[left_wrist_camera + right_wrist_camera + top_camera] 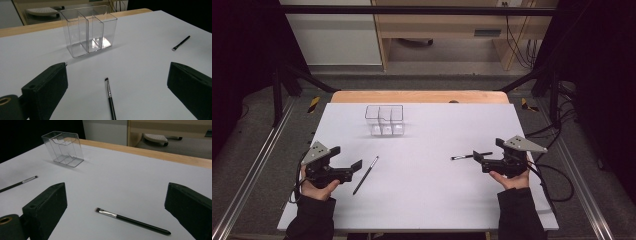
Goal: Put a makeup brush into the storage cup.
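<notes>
Both grippers stand open, holding nothing. Left gripper (354,167) faces one brush (110,97) lying on the bench (427,200); right gripper (478,159) faces the other brush (132,220). Advise lowering squarely over each handle before closing.

The table (422,97) had a wooden top, exposed as a narrow strip along its far edge. A white sheet (437,190) covered nearly all of the surface. Three items lay directly on the sheet. A clear three-compartment organizer (385,120) stood upright toward 12 o'clock, slightly left of centre. A left brush (366,174) lay flat toward 8 o'clock, with its bristle end pointing toward 1 o'clock. A right brush (471,156) lay flat toward 3 o'clock, nearly crosswise, with its bristle end toward 9 o'clock. All three items were well apart.
</notes>
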The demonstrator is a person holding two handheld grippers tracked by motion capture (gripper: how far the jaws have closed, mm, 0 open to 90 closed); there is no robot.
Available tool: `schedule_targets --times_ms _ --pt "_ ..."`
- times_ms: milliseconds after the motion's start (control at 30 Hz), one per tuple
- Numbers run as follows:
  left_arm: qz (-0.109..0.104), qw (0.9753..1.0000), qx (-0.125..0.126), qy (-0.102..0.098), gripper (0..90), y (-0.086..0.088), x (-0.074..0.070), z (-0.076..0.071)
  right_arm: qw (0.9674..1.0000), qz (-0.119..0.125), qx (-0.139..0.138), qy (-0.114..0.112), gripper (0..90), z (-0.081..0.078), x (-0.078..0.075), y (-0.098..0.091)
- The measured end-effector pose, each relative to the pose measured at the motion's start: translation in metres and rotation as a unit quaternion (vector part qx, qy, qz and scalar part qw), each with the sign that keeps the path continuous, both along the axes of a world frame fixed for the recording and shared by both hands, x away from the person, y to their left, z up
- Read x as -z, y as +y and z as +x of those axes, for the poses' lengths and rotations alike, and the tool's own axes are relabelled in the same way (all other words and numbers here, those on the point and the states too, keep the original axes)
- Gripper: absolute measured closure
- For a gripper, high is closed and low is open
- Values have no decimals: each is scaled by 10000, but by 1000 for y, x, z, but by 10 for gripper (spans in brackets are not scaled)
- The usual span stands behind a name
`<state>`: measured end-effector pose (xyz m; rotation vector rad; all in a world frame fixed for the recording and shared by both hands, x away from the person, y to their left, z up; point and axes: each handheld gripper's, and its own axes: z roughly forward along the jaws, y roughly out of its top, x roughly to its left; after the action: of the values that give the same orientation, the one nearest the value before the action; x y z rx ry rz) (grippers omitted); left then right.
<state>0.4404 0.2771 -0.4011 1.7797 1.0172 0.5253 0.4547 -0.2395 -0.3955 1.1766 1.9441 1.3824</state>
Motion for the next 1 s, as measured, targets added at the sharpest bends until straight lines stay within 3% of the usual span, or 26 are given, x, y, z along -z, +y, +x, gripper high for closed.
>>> schedule_targets --times_ms 400,1000 --pt "103 9999 -21 128 27 -4 1 1 10000 -3 44 18 48 -4 0 -4" --pt "641 9965 83 522 35 -21 14 9 9999 -92 -26 -48 50 -10 -10 6"
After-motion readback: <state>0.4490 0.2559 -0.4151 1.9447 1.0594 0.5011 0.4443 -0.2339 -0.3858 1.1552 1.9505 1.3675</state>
